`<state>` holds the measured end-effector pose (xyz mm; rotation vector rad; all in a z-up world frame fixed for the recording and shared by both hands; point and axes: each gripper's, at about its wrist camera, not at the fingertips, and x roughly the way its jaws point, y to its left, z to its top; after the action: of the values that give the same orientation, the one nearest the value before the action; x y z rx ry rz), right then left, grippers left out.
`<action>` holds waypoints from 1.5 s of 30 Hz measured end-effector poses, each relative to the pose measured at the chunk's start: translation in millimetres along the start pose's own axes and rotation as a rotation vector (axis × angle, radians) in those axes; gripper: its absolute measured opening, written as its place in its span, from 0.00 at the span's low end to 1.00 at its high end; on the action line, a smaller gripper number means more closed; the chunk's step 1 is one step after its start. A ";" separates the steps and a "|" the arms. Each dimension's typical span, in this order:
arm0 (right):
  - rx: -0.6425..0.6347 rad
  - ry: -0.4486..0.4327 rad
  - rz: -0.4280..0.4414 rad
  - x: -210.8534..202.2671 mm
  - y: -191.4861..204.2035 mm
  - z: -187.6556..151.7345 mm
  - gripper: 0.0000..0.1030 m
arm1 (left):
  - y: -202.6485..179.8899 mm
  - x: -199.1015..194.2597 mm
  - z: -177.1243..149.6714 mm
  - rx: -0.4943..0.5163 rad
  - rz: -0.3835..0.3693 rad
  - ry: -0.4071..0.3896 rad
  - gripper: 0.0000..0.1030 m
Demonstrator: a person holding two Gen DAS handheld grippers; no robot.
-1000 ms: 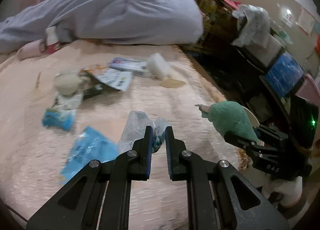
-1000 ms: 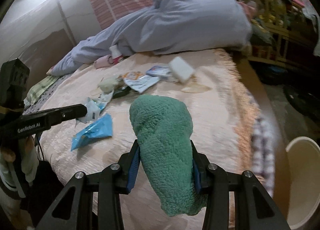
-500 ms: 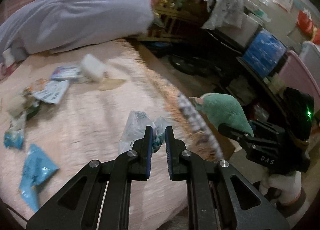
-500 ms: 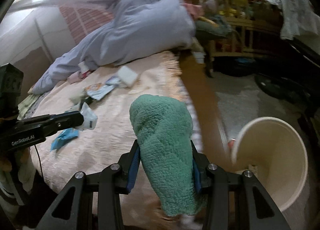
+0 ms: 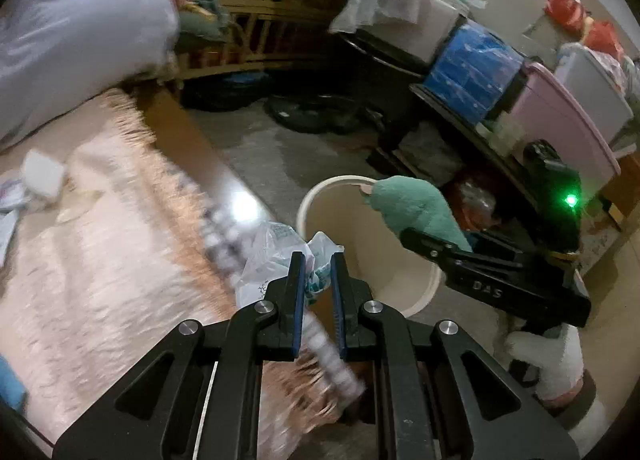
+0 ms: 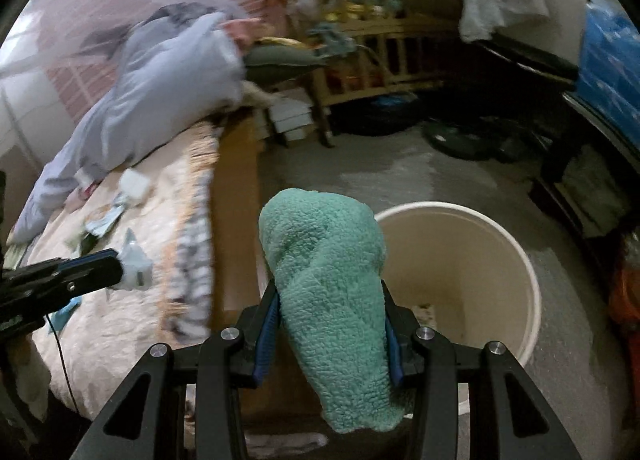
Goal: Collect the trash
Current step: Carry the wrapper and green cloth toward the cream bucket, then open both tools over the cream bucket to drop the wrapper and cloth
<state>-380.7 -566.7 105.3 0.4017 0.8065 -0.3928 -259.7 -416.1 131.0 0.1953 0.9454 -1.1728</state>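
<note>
While I look along my left gripper (image 5: 316, 274), its fingers (image 5: 297, 280) are nearly closed and they pinch a crumpled clear bag (image 5: 276, 260). Most of the bag sticks out past the tips and to their left, over the fringed edge of the bed (image 5: 100, 260). Just beyond the tips stands the cream bin (image 5: 320, 196) on the floor, with its mouth open to me.

My right gripper (image 6: 330, 324) holds a green fleece cloth (image 6: 324, 272) between its fingers (image 6: 266, 324), which stand at a narrow gap and press on both sides of it. The cloth rises above the tips and also hangs below them. The bin (image 6: 520, 260) is just to the right of it in the right view, and I see some small scraps at the bottom.

More trash (image 6: 108, 216) lies on the bed, well apart from both grippers.

Compared with one second ago, both views have swung away from the bed toward the floor. Then the left view did not show the bin at all and the right view showed only its rim at the edge; now it is close in front of both. The two grips are the same as before.
</note>
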 end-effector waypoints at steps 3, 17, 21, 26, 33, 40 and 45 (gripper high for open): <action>0.048 -0.004 -0.020 2.2 -22.2 0.8 0.41 | -10.6 15.3 6.2 0.014 -0.019 0.015 0.10; 0.154 0.006 -0.104 10.7 -70.4 -5.8 0.42 | -36.1 80.5 21.4 0.025 -0.071 0.072 0.10; 0.172 0.005 -0.115 10.4 -78.3 -6.2 0.44 | -35.4 87.7 25.6 0.015 -0.091 0.064 0.12; 0.188 0.005 -0.150 12.1 -84.8 -5.5 0.46 | -29.5 87.5 27.7 -0.023 -0.113 0.056 0.44; 0.184 0.016 -0.139 13.8 -82.7 -7.0 0.47 | -23.0 76.6 26.4 -0.043 -0.080 0.053 0.44; 0.160 0.018 -0.117 16.1 -71.3 -7.2 0.47 | -10.8 53.7 13.2 -0.048 0.005 0.036 0.44; 0.116 0.006 -0.103 16.6 -53.7 -6.8 0.47 | 4.5 35.8 2.7 -0.055 0.090 0.020 0.44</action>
<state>-400.3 -612.2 78.1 0.4709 0.8142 -0.5363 -252.0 -440.6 105.6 0.2036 0.9759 -1.0623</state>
